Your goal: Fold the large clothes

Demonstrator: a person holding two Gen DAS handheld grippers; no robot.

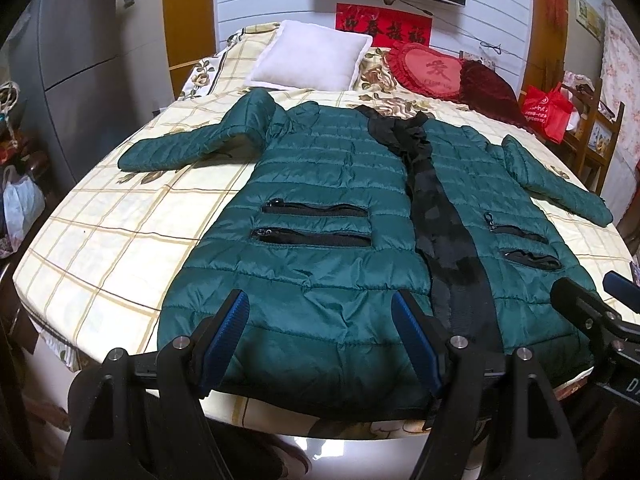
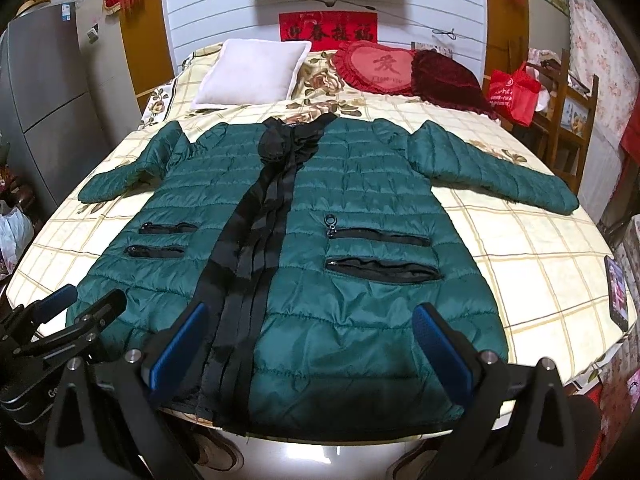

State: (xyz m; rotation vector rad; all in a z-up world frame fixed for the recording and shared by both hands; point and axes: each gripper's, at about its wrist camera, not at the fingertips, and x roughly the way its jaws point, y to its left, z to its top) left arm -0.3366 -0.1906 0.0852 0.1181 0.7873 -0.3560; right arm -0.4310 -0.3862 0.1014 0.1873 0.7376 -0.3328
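- Left wrist view: the green padded coat (image 1: 320, 208) lies face up and spread flat on the checked bedspread (image 1: 112, 232), hem toward the camera and collar toward the pillows, which suits a fold started from the bottom edge.
- Both sleeves are stretched out sideways, so each can be turned in over the body on its own.
- The left gripper (image 1: 320, 336) hangs over the hem on the coat's left half with its jaws spread wide and nothing between them; I judge it is lined up to take the bottom edge.
- The right gripper shows at the frame's right edge, beside the hem.
- Right wrist view: the right gripper (image 2: 316, 344) hovers over the hem just beside the black front placket (image 2: 256, 240), jaws parted and empty.
- The white pillow (image 2: 252, 76) and the red heart cushion (image 2: 380, 68) sit well apart from the coat at the head of the bed, leaving room for folding.
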